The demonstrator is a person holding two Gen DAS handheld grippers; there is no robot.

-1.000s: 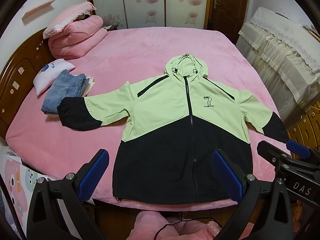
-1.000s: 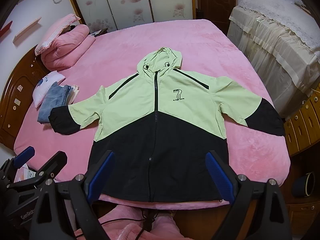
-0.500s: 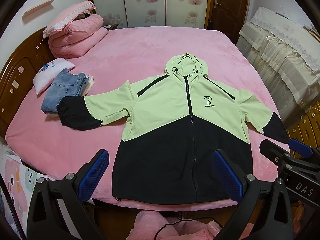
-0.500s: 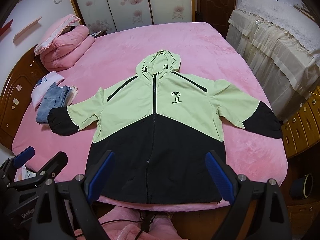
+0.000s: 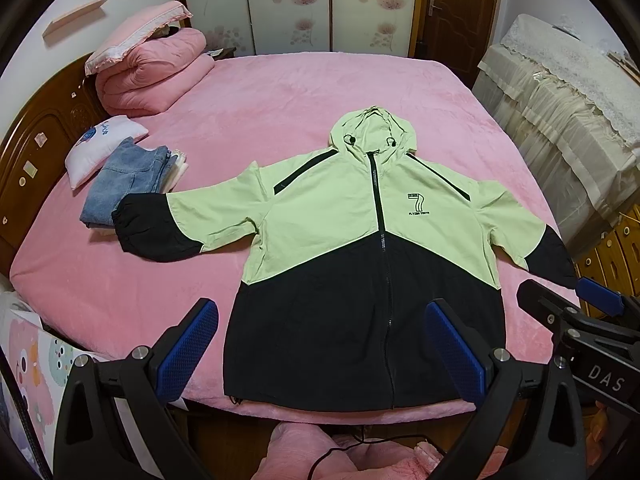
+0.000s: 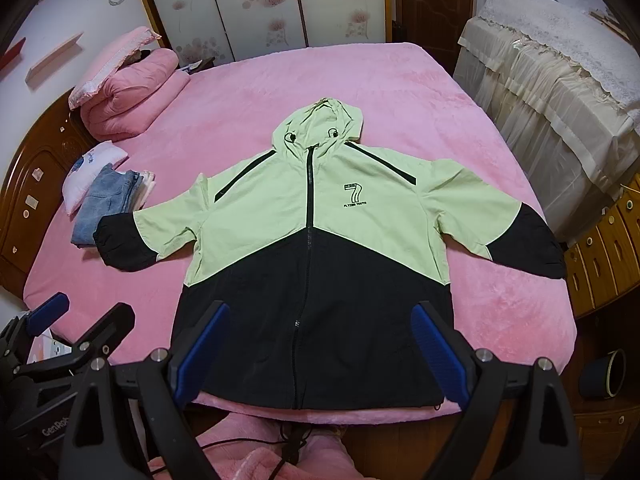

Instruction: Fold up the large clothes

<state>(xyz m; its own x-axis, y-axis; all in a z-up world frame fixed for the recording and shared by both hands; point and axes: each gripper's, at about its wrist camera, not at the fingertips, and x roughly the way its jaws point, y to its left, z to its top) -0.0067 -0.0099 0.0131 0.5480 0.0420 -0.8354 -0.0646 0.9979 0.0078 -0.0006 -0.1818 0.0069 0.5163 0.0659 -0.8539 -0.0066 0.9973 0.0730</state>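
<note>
Where tongs (image 5: 320,350) overlap, jacket (image 5: 360,240) hem hidden

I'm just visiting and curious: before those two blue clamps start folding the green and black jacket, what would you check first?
1. Jacket spread flat, front up, zipped: ok.
2. Both sleeves spread out sideways: ok.
3. Left gripper open, empty: ok.
4. Right gripper open, empty: ok.
5. Folded jeans clear of the left cuff: not ok, the cuff lies right against them.
6. Hem fully on the bed: cannot tell, it reaches the edge.
</note>
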